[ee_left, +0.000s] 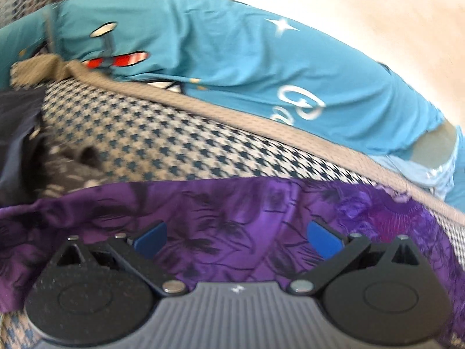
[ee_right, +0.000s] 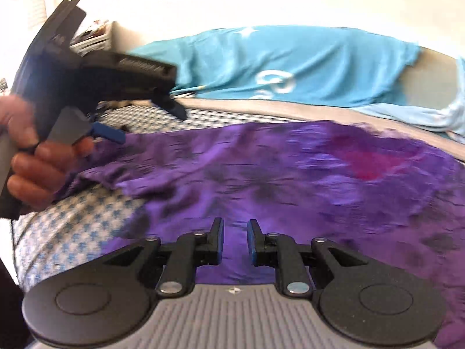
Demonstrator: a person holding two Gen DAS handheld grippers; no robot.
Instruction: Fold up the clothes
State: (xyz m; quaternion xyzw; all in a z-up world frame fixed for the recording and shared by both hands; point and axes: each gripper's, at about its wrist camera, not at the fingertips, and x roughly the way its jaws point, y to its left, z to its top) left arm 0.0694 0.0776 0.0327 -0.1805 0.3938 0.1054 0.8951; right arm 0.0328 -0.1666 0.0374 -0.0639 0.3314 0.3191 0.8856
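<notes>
A purple garment with dark leaf print lies spread on the houndstooth bed cover. My left gripper hovers over its near edge, blue pads wide apart and nothing between them. The right wrist view shows that same left gripper at the left, open above the garment's left end, held by a hand. My right gripper is low over the purple cloth with a narrow gap between its pads; no cloth is pinched there.
A teal printed T-shirt lies along the far side of the bed against a white wall. A pale blue cloth sits at its right end. Dark clothing is heaped at the left.
</notes>
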